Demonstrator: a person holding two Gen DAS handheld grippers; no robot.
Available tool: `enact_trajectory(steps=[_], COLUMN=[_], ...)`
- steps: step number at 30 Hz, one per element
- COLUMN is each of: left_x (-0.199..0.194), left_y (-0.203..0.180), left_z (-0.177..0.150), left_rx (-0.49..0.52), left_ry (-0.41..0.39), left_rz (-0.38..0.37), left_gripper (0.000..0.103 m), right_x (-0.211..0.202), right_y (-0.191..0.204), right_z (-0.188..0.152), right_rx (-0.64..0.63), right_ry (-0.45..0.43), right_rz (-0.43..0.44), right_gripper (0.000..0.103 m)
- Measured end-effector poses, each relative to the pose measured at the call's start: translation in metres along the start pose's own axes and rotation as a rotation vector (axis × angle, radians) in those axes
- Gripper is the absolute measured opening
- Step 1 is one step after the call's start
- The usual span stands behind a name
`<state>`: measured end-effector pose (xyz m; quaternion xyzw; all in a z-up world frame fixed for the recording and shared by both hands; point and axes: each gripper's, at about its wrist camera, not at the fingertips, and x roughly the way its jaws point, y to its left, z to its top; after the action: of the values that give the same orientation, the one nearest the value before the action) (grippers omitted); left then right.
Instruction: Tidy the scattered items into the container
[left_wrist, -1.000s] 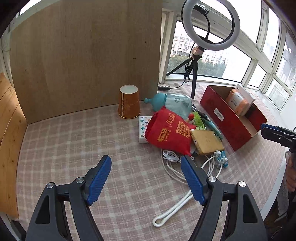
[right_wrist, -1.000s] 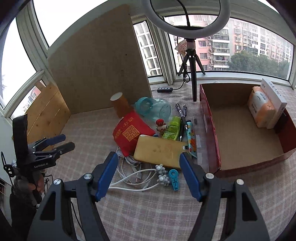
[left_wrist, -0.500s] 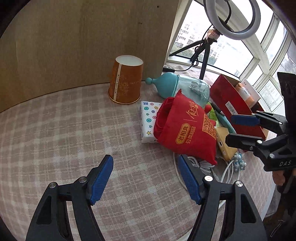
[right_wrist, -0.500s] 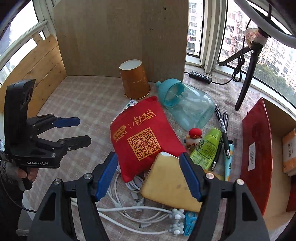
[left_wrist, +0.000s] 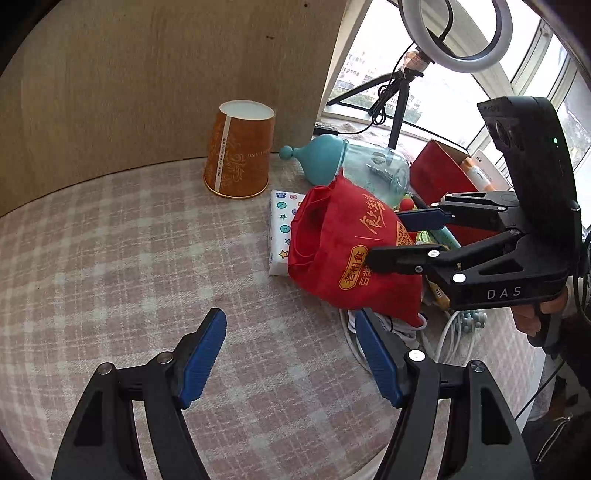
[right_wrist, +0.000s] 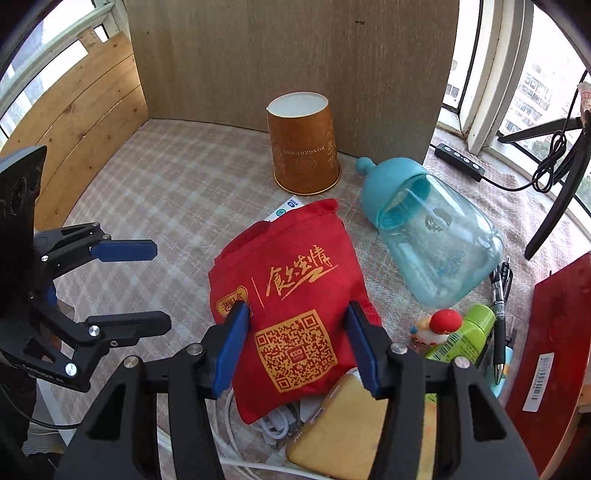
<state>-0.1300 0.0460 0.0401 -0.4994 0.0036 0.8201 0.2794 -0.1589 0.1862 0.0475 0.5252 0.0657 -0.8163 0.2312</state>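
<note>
Right claw (right_wrist: 295, 343) spread wide, straddling the red pouch (right_wrist: 291, 295) at frame centre. Close squarely on its bulk (fabric slips). Left claw (left_wrist: 291, 354) gapes, empty.

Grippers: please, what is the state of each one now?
Left gripper: open, holding nothing.
Right gripper: open, jaws astride the red bag, not closed on it.

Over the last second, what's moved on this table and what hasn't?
Both tongs moved. The right tongs swung left from the yellow power bank and cables and came in over the red fabric pouch with gold print, open astride it, nothing gripped yet. The left tongs advanced toward the pile, open and empty. The pouch, upturned orange paper cup, teal plastic bottle and red cardboard box lie as before.
</note>
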Motion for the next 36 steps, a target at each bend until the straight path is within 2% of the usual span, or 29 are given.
enact_trajectory(steps=[2,3,4,6,11,14,16,19,21,23,25,27,29,34,36], left_x=[0.009,0.012,0.013,0.014,0.005,-0.004,-0.020,-0.050,-0.059,-0.060,-0.062,-0.064,-0.064,-0.036,-0.039], left_y=[-0.009,-0.013,-0.017,-0.025,-0.029,-0.026,-0.025,-0.015,-0.009,0.000,0.008,0.015,0.021,0.022,0.017], left_z=[0.001,0.001,0.001,0.001,-0.003,-0.010,-0.017,-0.029,-0.038,-0.046,-0.052,-0.056,-0.060,-0.065,-0.061], left_rx=[0.025,0.035,0.046,0.067,0.091,0.072,0.063,0.033,0.038,0.029,0.012,-0.008,-0.024,-0.009,-0.010], left_ry=[0.015,0.018,0.018,0.010,-0.007,-0.006,-0.032,-0.082,-0.071,-0.047,-0.045,-0.052,-0.055,0.037,0.028], left_rz=[-0.021,-0.039,-0.058,-0.091,-0.117,-0.100,-0.088,-0.041,0.005,0.048,0.061,0.061,0.061,0.112,0.113], left_gripper=[0.069,0.067,0.066,0.066,0.066,0.063,0.063,0.063,0.064,0.064,0.063,0.064,0.064,0.061,0.061], right_x=[-0.002,-0.003,-0.005,-0.006,-0.005,-0.002,0.000,0.006,0.012,0.017,0.015,0.006,-0.004,-0.029,-0.039], right_y=[0.000,0.000,0.001,0.000,0.003,0.010,0.019,0.041,0.058,0.070,0.072,0.067,0.058,0.035,0.026], right_z=[-0.002,-0.003,-0.004,-0.005,-0.005,-0.008,-0.010,-0.012,-0.013,-0.012,-0.014,-0.018,-0.025,-0.041,-0.048], right_rx=[0.014,0.023,0.034,0.063,0.102,0.136,0.152,0.168,0.170,0.152,0.158,0.172,0.198,0.261,0.286], right_ry=[-0.002,-0.003,-0.009,-0.009,-0.003,0.015,0.027,0.048,0.068,0.088,0.067,0.022,-0.002,-0.061,-0.085], right_rz=[0.027,0.044,0.060,0.085,0.110,0.182,0.236,0.341,0.396,0.382,0.365,0.300,0.275,0.213,0.188], right_gripper=[0.046,0.042,0.032,0.026,0.024,0.023,0.023,0.020,0.020,0.020,0.020,0.020,0.020,0.020,0.020])
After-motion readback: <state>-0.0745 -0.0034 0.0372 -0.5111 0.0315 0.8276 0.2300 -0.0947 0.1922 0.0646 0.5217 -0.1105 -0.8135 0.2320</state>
